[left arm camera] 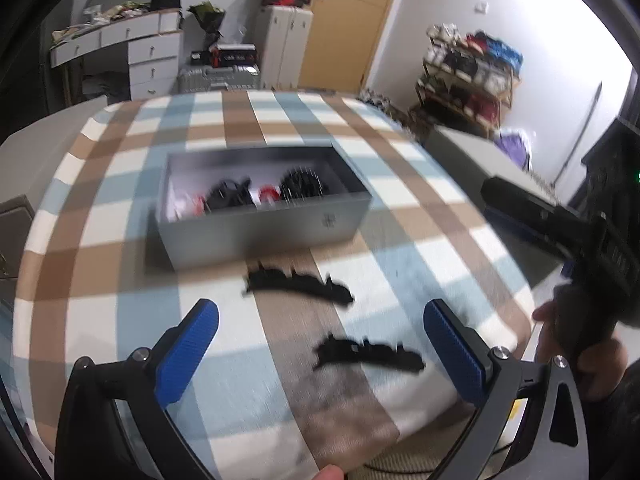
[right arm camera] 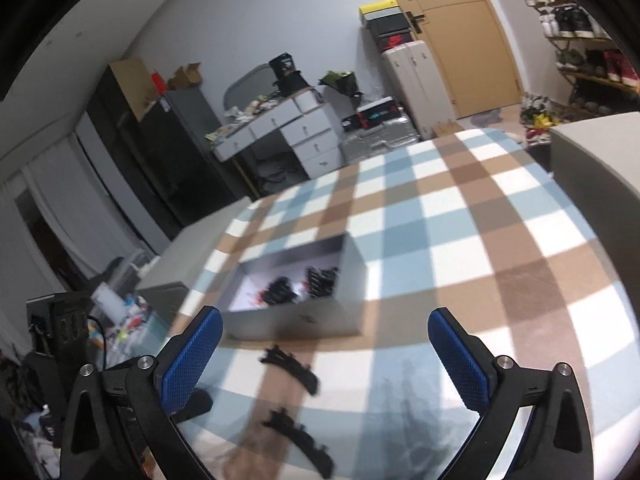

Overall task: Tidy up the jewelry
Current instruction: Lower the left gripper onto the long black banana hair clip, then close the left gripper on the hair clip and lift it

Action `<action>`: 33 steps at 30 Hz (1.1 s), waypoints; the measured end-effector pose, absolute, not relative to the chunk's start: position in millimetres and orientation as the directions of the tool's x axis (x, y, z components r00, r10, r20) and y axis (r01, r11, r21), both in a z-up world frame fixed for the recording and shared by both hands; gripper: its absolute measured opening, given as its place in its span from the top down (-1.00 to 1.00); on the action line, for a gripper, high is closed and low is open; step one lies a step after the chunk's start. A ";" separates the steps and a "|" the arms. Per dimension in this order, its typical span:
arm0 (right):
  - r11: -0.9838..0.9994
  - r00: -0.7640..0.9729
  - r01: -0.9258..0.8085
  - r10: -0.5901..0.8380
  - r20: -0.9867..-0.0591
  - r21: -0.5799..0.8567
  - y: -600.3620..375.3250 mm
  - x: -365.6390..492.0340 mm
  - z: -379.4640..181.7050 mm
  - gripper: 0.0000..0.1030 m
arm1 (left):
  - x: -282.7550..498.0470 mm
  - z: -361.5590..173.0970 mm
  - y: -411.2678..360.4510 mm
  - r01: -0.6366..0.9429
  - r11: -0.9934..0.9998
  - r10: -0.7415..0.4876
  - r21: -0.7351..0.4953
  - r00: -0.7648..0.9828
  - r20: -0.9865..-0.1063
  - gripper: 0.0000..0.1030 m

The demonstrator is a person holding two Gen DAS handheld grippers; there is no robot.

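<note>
An open grey box (left arm camera: 264,232) stands on the checked cloth and holds several black and red pieces. It also shows in the right wrist view (right arm camera: 296,320). Two black spiky strands lie on the cloth in front of it: a far strand (left arm camera: 300,284) (right arm camera: 292,370) and a near strand (left arm camera: 368,354) (right arm camera: 300,438). My left gripper (left arm camera: 320,344) is open and empty, above the cloth, with the near strand between its fingers in view. My right gripper (right arm camera: 325,354) is open and empty, above and in front of the strands. Its body shows in the left wrist view (left arm camera: 580,248).
The checked cloth (left arm camera: 120,208) covers a table with rounded edges. A white block (right arm camera: 600,152) stands off its right side. Behind are a white drawer desk (left arm camera: 152,56), suitcases, a door and a shoe rack (left arm camera: 468,76).
</note>
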State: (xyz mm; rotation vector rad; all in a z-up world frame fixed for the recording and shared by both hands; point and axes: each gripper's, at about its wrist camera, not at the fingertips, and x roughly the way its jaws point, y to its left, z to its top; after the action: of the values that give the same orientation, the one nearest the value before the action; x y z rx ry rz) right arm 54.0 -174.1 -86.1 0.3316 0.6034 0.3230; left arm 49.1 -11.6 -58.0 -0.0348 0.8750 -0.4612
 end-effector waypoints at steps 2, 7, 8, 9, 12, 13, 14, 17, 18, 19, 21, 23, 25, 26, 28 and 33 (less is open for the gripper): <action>0.906 0.780 -0.185 0.370 -0.504 0.380 -179.8 48.2 -90.7 -1.00 | 42.1 -62.6 -18.0 0.393 0.896 -0.404 -0.206 0.531 -0.745 -0.94; 0.917 0.782 -0.150 0.339 -0.523 0.370 -193.6 34.3 -104.8 -1.00 | 30.3 -80.3 -39.3 0.450 0.878 -0.390 -0.163 0.476 -0.788 -0.94; 0.917 0.780 -0.144 0.336 -0.527 0.371 -195.0 33.0 -107.1 -1.00 | 29.9 -82.7 -42.8 0.458 0.875 -0.387 -0.158 0.465 -0.796 -0.94; 0.916 0.777 -0.139 0.336 -0.533 0.375 -197.0 31.6 -110.0 -1.00 | 29.8 -85.1 -46.5 0.458 0.876 -0.379 -0.151 0.460 -0.803 -0.94; 0.916 0.771 -0.124 0.330 -0.544 0.381 -201.6 27.9 -116.7 -1.00 | 29.9 -88.3 -51.0 0.460 0.876 -0.374 -0.147 0.453 -0.809 -0.94; 0.916 0.770 -0.122 0.330 -0.545 0.382 -202.1 26.6 -118.1 -1.00 | 30.4 -89.6 -53.0 0.458 0.877 -0.370 -0.146 0.451 -0.812 -0.94; 0.916 0.769 -0.121 0.331 -0.548 0.383 -202.9 25.7 -119.5 -1.00 | 31.1 -91.0 -53.4 0.455 0.878 -0.367 -0.144 0.449 -0.815 -0.94; 0.914 0.765 -0.123 0.335 -0.550 0.387 -203.4 24.2 -122.7 -1.00 | 30.6 -95.6 -59.1 0.460 0.880 -0.347 -0.121 0.448 -0.824 -0.94; 0.914 0.763 -0.123 0.336 -0.552 0.386 -203.1 24.5 -123.5 -1.00 | 29.8 -96.7 -62.0 0.464 0.879 -0.337 -0.105 0.452 -0.826 -0.94; 0.914 0.762 -0.124 0.337 -0.553 0.386 -202.7 24.5 -124.2 -1.00 | 29.3 -97.8 -64.7 0.467 0.879 -0.329 -0.091 0.457 -0.827 -0.94; 0.912 0.758 -0.128 0.343 -0.555 0.390 -202.0 25.4 -126.6 -1.00 | 28.9 -101.3 -71.0 0.472 0.880 -0.303 -0.057 0.465 -0.832 -0.94; 0.910 0.753 -0.127 0.347 -0.559 0.394 -200.9 25.8 -128.4 -1.00 | 29.9 -105.9 -76.1 0.475 0.880 -0.277 -0.025 0.470 -0.838 -0.94; 0.908 0.749 -0.128 0.352 -0.561 0.398 -200.3 25.7 -129.5 -1.00 | 29.8 -109.7 -76.8 0.470 0.883 -0.261 -0.008 0.476 -0.840 -0.95; 0.908 0.748 -0.129 0.352 -0.563 0.398 -200.0 25.6 -129.8 -1.00 | 28.5 -109.3 -75.7 0.466 0.885 -0.259 -0.005 0.483 -0.836 -0.95; 0.910 0.748 -0.129 0.350 -0.564 0.393 -200.2 24.9 -130.0 -1.00 | 28.0 -109.4 -72.7 0.465 0.885 -0.267 -0.014 0.482 -0.834 -0.95; 0.908 0.744 -0.115 0.347 -0.571 0.403 -203.1 27.8 -132.5 -1.00 | 25.5 -106.9 -67.2 0.464 0.885 -0.280 -0.020 0.500 -0.819 -0.78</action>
State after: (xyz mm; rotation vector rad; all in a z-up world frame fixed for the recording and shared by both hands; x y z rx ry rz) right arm 27.8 -203.1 -132.5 0.3570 0.6885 0.2592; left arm 25.5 -67.2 -106.9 0.2140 0.9461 -0.4544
